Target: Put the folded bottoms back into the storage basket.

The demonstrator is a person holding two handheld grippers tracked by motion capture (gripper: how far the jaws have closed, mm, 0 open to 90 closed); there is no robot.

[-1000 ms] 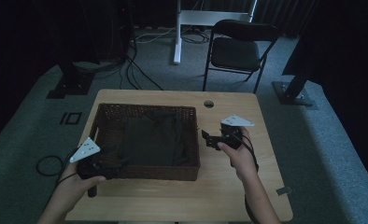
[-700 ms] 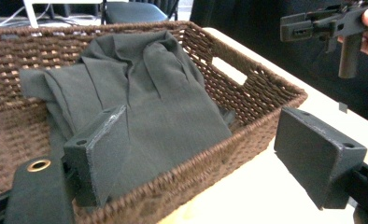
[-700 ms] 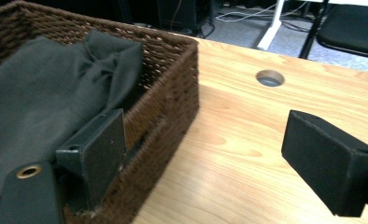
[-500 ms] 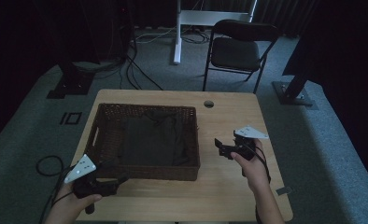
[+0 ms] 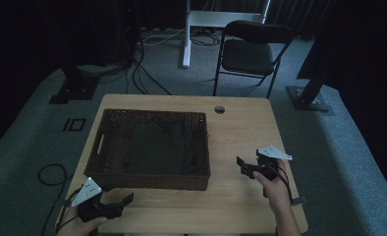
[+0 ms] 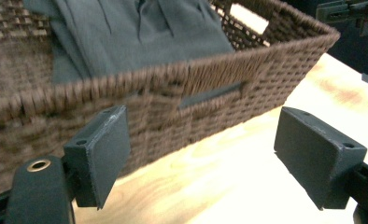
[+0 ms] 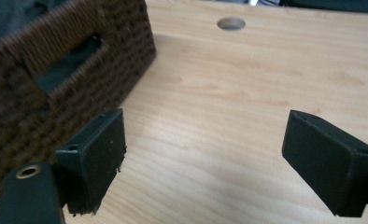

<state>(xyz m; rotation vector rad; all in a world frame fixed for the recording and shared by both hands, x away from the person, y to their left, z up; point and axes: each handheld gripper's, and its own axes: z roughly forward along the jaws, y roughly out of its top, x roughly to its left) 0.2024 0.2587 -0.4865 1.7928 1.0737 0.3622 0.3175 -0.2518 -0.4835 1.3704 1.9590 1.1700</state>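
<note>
Risk: wicker basket (image 5: 147, 183) with folded dark cloth (image 5: 161, 147), flanked by wide-jawed empty left gripper (image 5: 114, 202) and right gripper (image 5: 245, 166); an off-centre grab could tip it.

Wicker basket (image 5: 108, 147) sits left of centre on the wooden table (image 5: 240, 132), dark green cloth (image 5: 162, 147) folded inside. Left gripper (image 5: 120, 204) is at the near-left corner, just in front of the basket, jaws apart, empty. Right gripper (image 5: 244, 166) is near the right edge, clear of the basket, jaws apart, empty. Black chair (image 5: 250, 51) stands beyond the table.

Dim overhead view, slight motion blur
</note>
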